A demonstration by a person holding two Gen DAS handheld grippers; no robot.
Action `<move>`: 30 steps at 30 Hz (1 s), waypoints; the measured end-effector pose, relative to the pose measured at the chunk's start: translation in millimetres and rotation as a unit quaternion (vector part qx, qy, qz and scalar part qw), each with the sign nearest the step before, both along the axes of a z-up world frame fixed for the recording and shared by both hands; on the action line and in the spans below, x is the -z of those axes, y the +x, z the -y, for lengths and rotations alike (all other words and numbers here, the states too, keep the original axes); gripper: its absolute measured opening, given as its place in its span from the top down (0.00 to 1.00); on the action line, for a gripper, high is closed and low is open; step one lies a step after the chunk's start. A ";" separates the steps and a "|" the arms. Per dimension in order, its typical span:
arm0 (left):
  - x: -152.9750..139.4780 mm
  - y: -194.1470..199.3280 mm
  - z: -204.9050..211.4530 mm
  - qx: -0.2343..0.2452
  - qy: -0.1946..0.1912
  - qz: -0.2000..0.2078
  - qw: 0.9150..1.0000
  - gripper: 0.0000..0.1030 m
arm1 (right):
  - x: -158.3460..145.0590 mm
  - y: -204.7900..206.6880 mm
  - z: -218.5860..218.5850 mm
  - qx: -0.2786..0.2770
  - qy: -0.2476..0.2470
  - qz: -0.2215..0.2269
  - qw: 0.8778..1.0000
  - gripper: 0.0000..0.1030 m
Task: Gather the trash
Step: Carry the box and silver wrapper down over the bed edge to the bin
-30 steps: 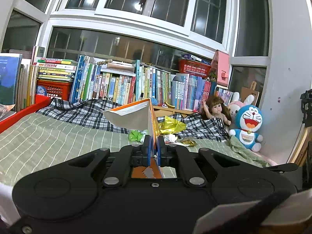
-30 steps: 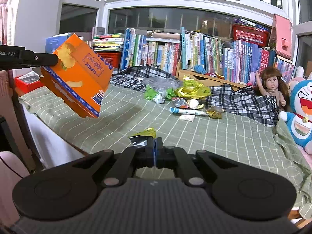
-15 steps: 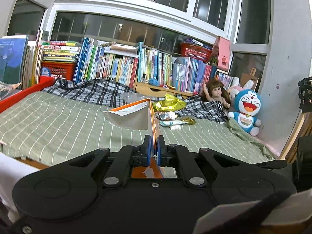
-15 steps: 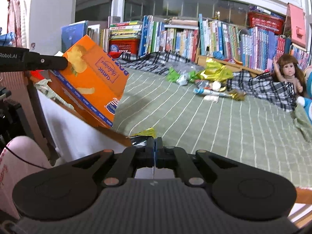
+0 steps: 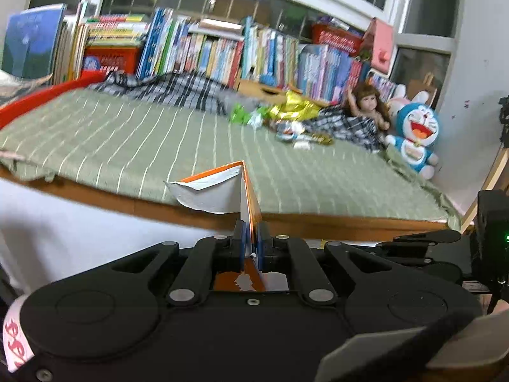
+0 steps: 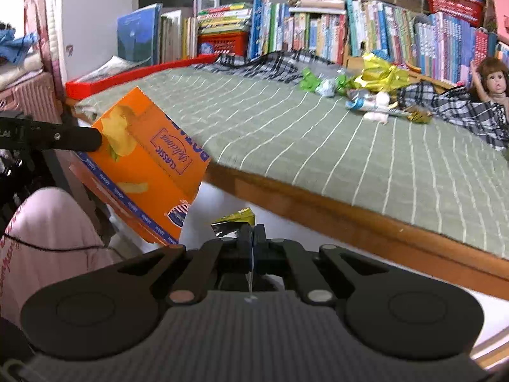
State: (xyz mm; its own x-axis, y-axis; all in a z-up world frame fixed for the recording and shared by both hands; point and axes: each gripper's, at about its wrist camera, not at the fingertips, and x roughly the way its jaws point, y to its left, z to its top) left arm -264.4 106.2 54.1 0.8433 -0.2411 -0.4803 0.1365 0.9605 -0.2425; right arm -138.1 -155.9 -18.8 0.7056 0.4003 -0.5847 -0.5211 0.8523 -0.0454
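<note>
Left hand-held gripper (image 5: 251, 238): closed narrow on one wall of the orange box (image 6: 149, 162), pinching the cardboard between the blue pads. In the left wrist view, white inner flap of the box (image 5: 210, 191) standing up just in front of the pads, over the wooden edge of the bed (image 5: 318, 219). In the right wrist view, same box hanging tilted in the air beside the near corner of the bed, held from the side by the black finger (image 6: 63, 138).

Right hand-held gripper (image 6: 253, 238): closed narrow on a small crumpled wrapper (image 6: 235, 221), yellow and dark, sticking out just above the fingertips, below the bed edge and near the lower corner of the box.

More trash (image 6: 366, 90) lying on the green striped sheet at the far side of the bed: green, gold and white wrappers in a loose heap, near the checked blanket (image 6: 461, 111) and the doll (image 6: 493, 79). Row of books (image 6: 350, 28) behind the bed, along the window.
</note>
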 end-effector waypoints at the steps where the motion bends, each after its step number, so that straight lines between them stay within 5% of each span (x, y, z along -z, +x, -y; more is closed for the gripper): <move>1: 3.3 0.7 -1.6 -0.003 0.000 -0.005 1.000 0.94 | 2.8 -0.4 -1.0 -0.003 -0.004 -0.003 1.000 0.96; 16: 63.0 33.0 0.2 0.002 0.003 -0.095 0.995 0.94 | 56.3 18.0 -16.6 -0.015 -0.028 -0.081 0.996 0.96; 30: 133.9 78.1 -3.6 -0.004 0.008 -0.208 0.978 0.94 | 116.1 40.4 -30.3 -0.021 -0.054 -0.154 0.986 0.95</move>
State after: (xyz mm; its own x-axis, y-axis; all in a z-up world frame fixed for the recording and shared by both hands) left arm -186.3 109.8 -79.8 0.5762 -0.2248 -0.7857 0.0213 0.9652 -0.2606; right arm -97.7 -125.5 -134.8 0.4718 0.3488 -0.8098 -0.5590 0.8286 0.0312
